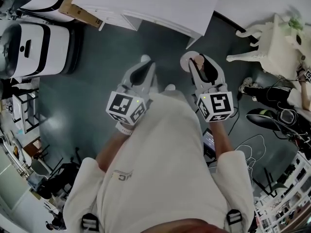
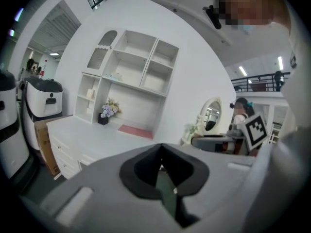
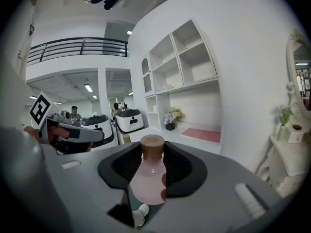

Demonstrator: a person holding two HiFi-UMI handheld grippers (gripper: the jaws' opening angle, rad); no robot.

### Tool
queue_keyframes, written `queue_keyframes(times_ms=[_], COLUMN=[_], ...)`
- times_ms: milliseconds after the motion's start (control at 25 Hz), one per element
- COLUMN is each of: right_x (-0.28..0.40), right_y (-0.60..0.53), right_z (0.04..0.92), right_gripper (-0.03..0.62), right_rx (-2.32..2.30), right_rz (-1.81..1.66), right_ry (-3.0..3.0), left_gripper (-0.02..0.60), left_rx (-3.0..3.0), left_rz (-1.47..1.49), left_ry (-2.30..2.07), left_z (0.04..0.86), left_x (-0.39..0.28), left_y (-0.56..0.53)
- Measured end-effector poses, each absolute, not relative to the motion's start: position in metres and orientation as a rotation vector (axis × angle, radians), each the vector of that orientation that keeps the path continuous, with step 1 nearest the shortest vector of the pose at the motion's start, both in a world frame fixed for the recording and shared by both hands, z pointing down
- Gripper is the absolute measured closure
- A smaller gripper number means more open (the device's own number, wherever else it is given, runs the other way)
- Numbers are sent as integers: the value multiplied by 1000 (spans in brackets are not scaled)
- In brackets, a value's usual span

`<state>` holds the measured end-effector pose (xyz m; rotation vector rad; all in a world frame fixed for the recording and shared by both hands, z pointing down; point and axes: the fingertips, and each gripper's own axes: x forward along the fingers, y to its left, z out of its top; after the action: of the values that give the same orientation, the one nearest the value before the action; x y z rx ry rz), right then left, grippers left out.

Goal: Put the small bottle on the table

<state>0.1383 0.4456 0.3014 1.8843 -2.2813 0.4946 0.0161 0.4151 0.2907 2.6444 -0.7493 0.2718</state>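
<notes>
A small pink bottle (image 3: 151,178) with a brown cap stands upright between the jaws of my right gripper (image 3: 152,152), which is shut on it. In the head view the bottle (image 1: 198,61) shows at the tips of the right gripper (image 1: 197,64), held over the dark floor just short of the white table (image 1: 146,4). My left gripper (image 1: 144,68) is beside it on the left, jaws together with nothing between them (image 2: 163,166). Both point toward the table (image 2: 97,135), which also lies ahead in the right gripper view (image 3: 194,140).
On the table stand a white shelf unit (image 2: 131,76), a pot of flowers (image 2: 108,111) and a red mat (image 2: 136,131). A white machine (image 1: 29,42) and a cardboard box (image 1: 77,8) are at the left. A white ornate stand (image 1: 272,47) and floor cables (image 1: 252,144) are at the right.
</notes>
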Motion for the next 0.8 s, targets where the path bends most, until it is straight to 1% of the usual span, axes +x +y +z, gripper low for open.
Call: queue_keyframes(times_ms=[280,800], right_x=[138,124], right_y=[365,139], right_z=[304,289], right_gripper=[454,454], right_rx=[1849,1946], right_rz=[471,511], right_ry=[-2328,-2274], left_gripper=[580,580], left_rx=[2611,2600], left_rz=[248,207], left_ry=[-777,-757], left_z=[309,289], left_x=[16,-13], left_y=[345,91])
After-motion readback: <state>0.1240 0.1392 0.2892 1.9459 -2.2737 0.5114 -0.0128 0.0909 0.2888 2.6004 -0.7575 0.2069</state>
